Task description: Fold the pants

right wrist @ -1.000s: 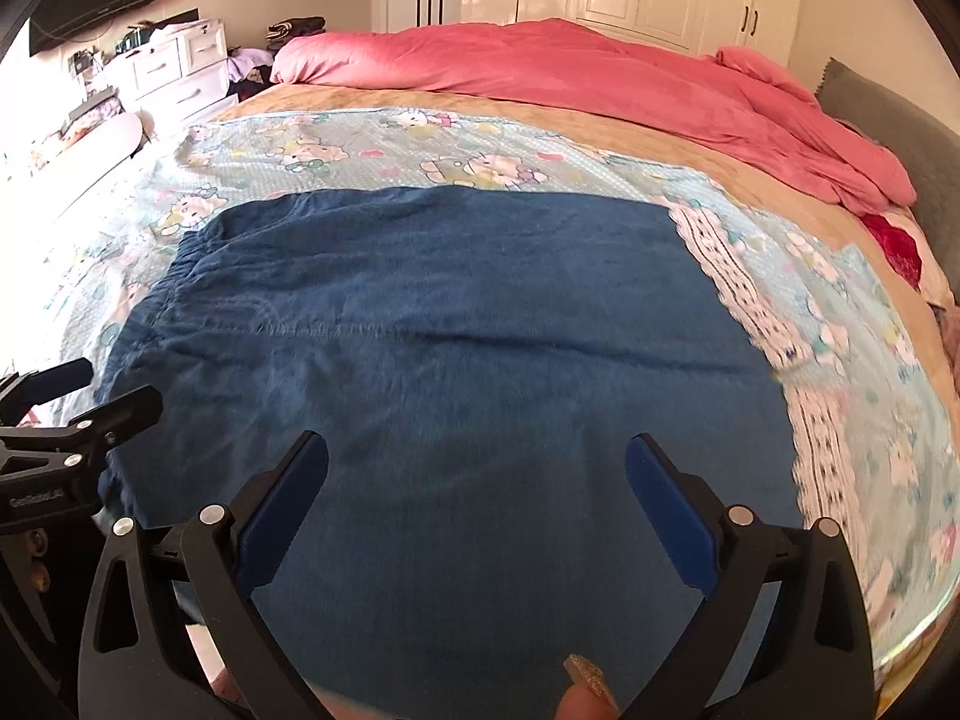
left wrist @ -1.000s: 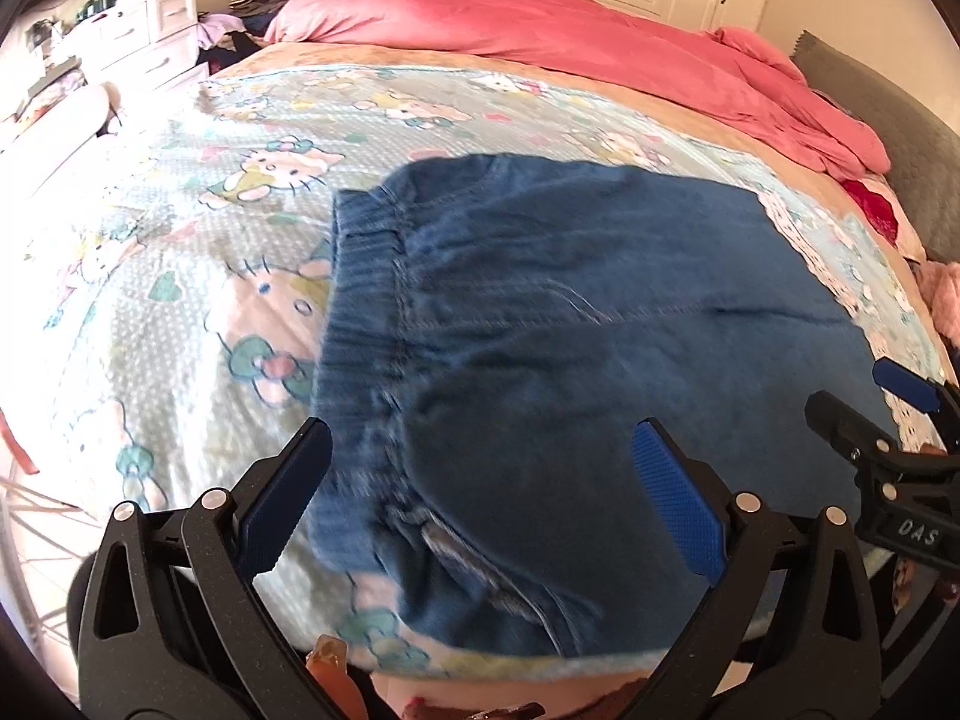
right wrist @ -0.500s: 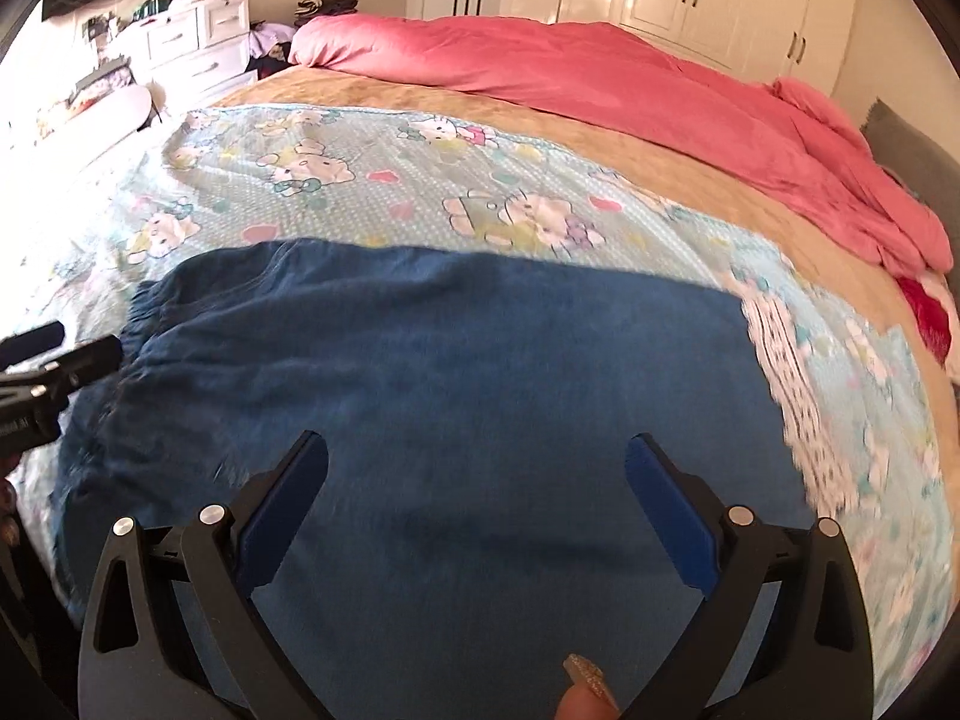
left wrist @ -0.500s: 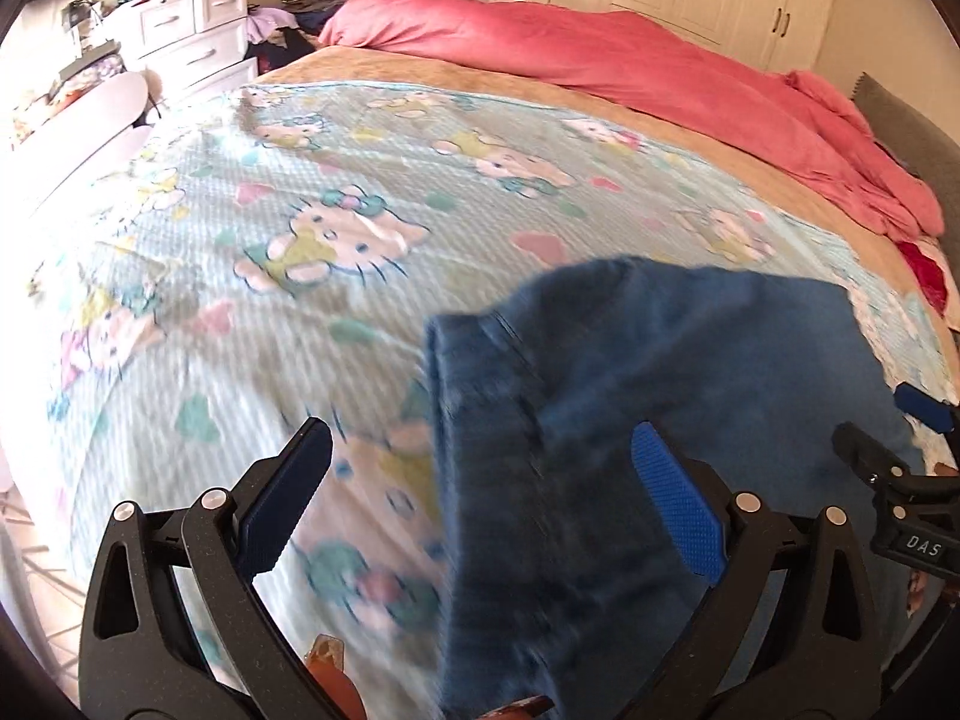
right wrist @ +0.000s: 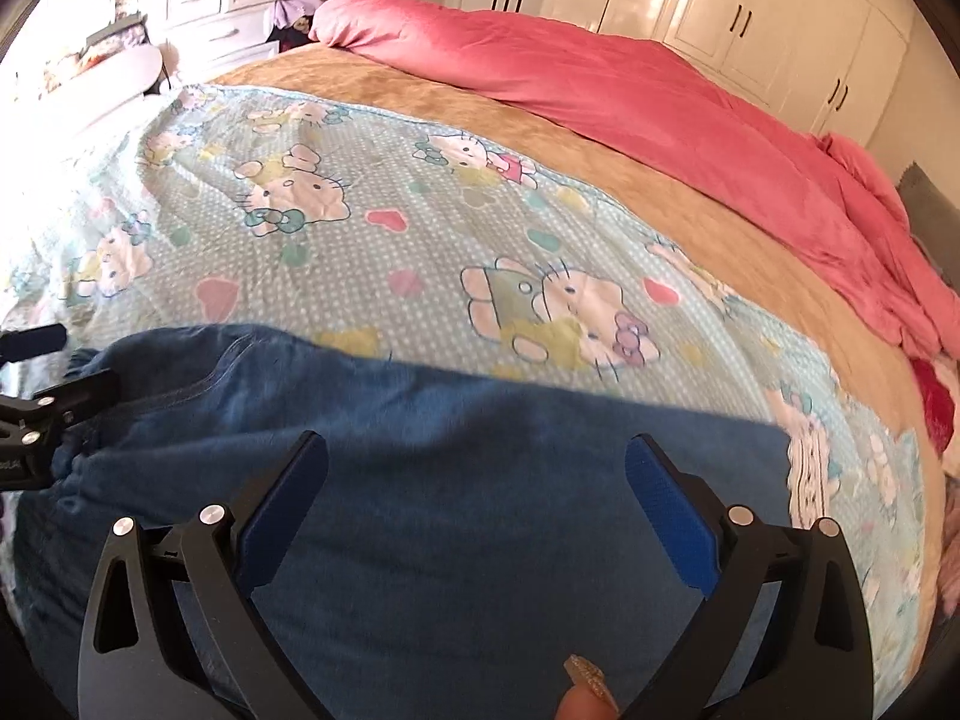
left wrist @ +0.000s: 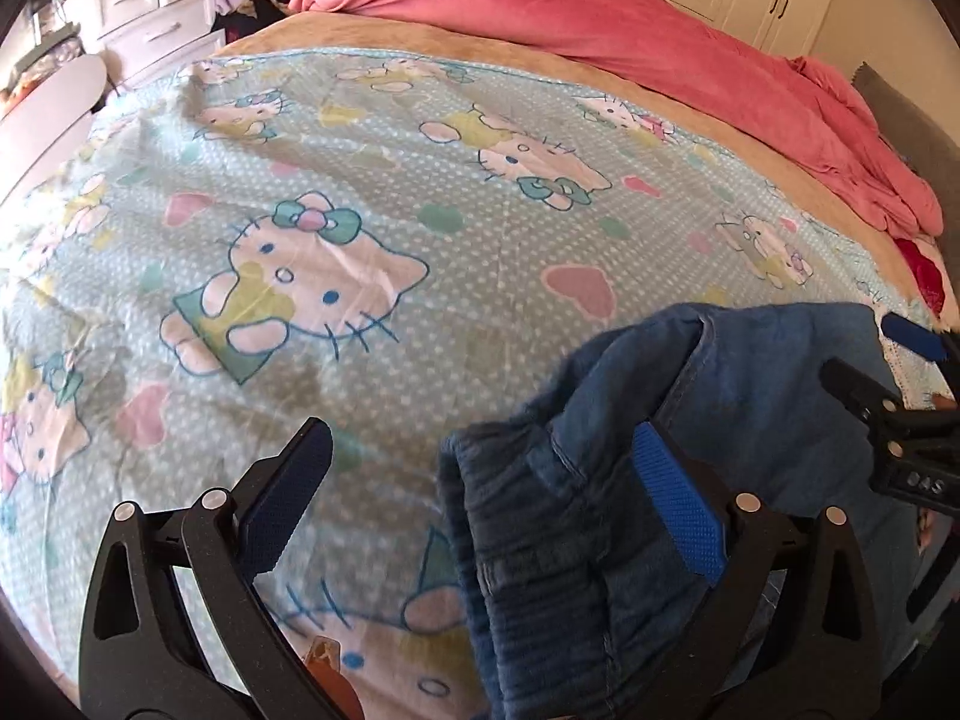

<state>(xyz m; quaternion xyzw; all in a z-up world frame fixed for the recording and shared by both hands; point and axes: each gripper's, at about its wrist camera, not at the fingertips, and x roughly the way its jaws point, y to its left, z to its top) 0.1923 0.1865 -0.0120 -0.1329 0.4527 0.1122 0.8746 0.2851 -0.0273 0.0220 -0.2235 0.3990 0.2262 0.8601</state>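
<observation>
The blue denim pants [right wrist: 480,456] lie on the cartoon-cat bed sheet [right wrist: 336,252] and fill the lower half of the right wrist view. My right gripper [right wrist: 477,498] hovers over them, open, with nothing between its fingers. In the left wrist view the elastic waistband [left wrist: 528,516] is bunched and rumpled at the lower right. My left gripper [left wrist: 480,480] is open; its right finger [left wrist: 672,504] overlaps the waistband and its left finger is over bare sheet [left wrist: 336,228]. Each gripper shows at the edge of the other's view: the right gripper [left wrist: 900,396], the left gripper [right wrist: 42,384].
A pink duvet [right wrist: 630,78] is heaped along the far side over a tan blanket [right wrist: 600,168]. White drawers [left wrist: 156,6] stand at the far left, wardrobes [right wrist: 750,6] behind, a grey headboard [left wrist: 918,120] on the right. A fingertip [right wrist: 585,699] shows at the bottom.
Both views have swung up and away from the pants, which now sit lower in frame. In the left view they have slid to the lower right and the waistband has bunched up.
</observation>
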